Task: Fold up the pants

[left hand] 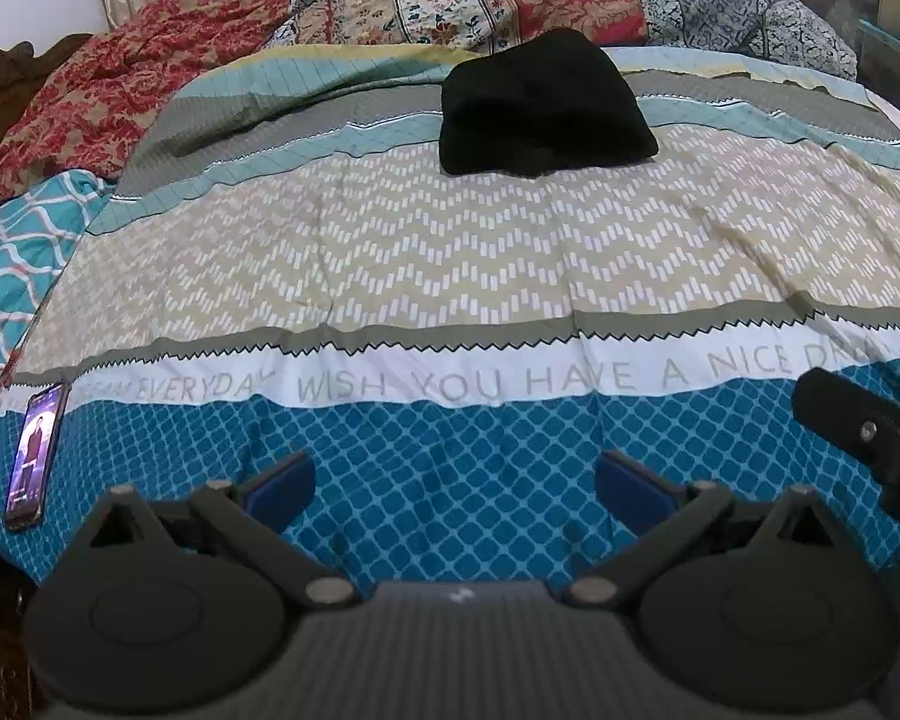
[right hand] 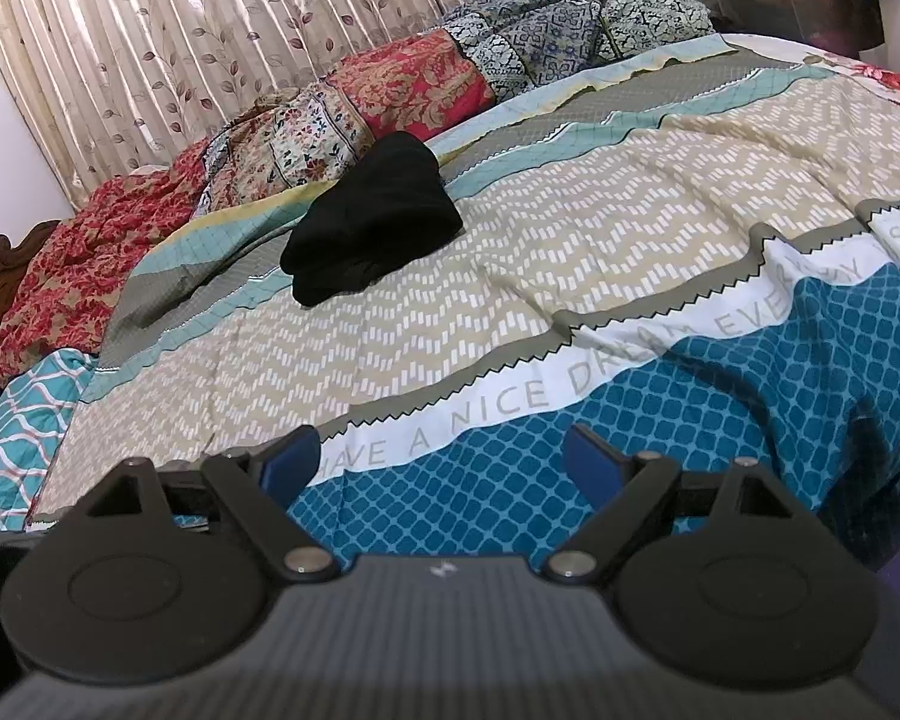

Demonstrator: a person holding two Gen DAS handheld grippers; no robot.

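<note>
The black pants [left hand: 546, 105] are seen as a compact folded bundle lying on the bedspread [left hand: 426, 252] well beyond its lettered white band, so the folding is judged done. Both the left claw [left hand: 456, 483] and the right claw [right hand: 444, 459] are held wide open and empty over the blue edge nearest that band, probably withdrawn; the bundle's layers cannot be made out in the dark cloth

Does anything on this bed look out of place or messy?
Only a phone, screen lit, lying at the bedspread's left edge. The black pants sit folded in a neat bundle, and both claws are open, holding nothing.
</note>
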